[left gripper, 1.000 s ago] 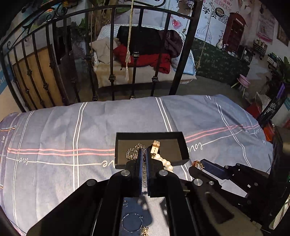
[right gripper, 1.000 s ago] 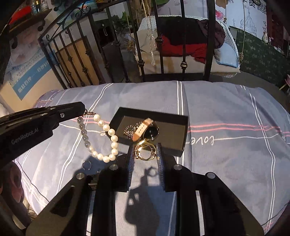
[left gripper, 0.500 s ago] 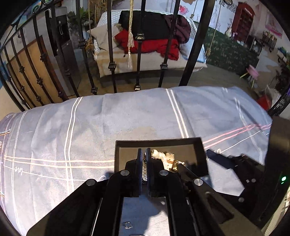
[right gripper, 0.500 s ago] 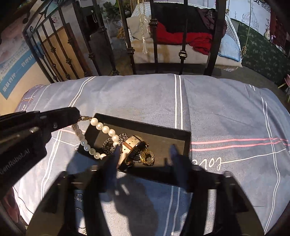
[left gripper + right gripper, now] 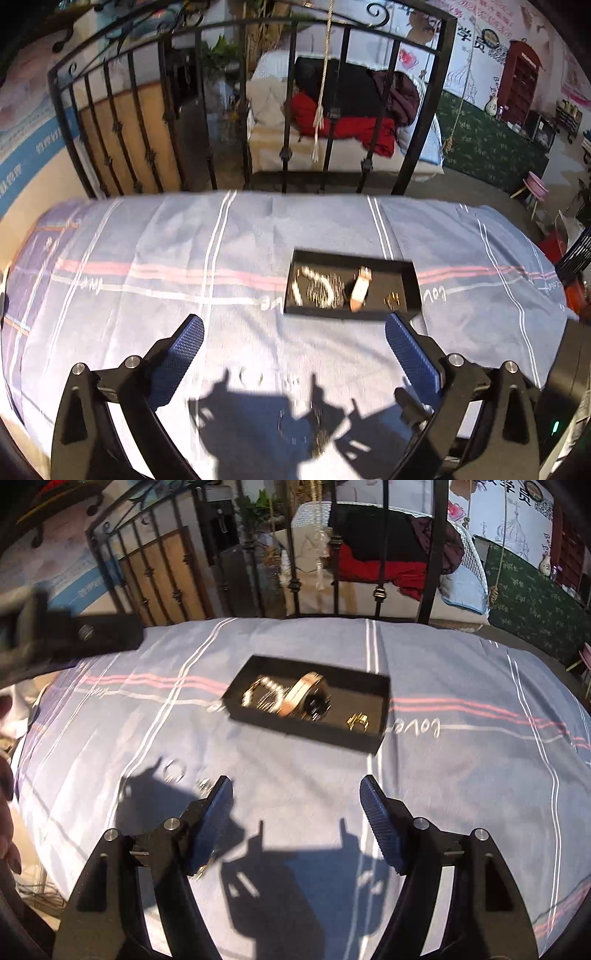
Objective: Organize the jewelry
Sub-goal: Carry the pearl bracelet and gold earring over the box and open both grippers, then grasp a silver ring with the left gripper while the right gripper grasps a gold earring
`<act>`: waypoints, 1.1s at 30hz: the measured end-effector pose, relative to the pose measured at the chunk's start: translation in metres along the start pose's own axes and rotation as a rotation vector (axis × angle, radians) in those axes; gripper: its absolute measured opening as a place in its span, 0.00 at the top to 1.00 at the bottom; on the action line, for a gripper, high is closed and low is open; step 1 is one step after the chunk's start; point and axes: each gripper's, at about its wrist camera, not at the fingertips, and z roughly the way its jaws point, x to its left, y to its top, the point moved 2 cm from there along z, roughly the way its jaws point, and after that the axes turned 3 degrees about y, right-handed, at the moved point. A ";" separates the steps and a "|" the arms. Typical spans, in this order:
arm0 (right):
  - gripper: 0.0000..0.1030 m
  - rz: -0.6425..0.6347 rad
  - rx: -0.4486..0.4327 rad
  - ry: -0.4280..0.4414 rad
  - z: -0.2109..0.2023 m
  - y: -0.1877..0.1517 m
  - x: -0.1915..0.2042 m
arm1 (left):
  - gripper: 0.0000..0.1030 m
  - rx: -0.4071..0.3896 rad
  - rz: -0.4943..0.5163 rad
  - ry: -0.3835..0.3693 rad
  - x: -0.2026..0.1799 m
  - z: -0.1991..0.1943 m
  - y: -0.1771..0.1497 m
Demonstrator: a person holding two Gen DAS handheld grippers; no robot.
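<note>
Reaching for the loose ring on the bed with either gripper, left or right, both jaws wide and empty, you risk pressing it into soft bedding; the tray beyond holds the rest.

– What do your claws look like?
– My left gripper and right gripper are matte black, angular, with silver screws.
– And the fingers?
– They wear blue pads with a fine knurled texture.
</note>
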 end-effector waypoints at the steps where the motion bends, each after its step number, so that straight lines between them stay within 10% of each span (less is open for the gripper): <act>1: 0.28 -0.002 -0.002 0.006 -0.005 -0.008 0.007 | 0.06 0.042 -0.006 -0.003 0.003 0.001 -0.005; 6: 0.26 -0.011 0.031 0.041 -0.011 -0.042 0.037 | 0.06 0.100 0.154 0.148 0.003 0.007 -0.037; 11: 0.26 -0.029 0.089 0.085 0.006 -0.067 0.058 | 0.07 0.171 0.034 0.006 0.035 0.028 -0.066; 15: 0.26 -0.034 0.149 0.095 0.027 -0.084 0.066 | 0.28 0.314 0.010 0.028 0.054 0.074 -0.080; 27: 0.27 -0.042 0.194 0.094 0.072 -0.079 0.073 | 0.09 0.366 -0.019 0.001 0.037 0.124 -0.073; 33: 0.80 -0.019 0.192 0.065 0.068 -0.074 0.057 | 0.69 0.356 0.021 0.042 0.034 0.148 -0.081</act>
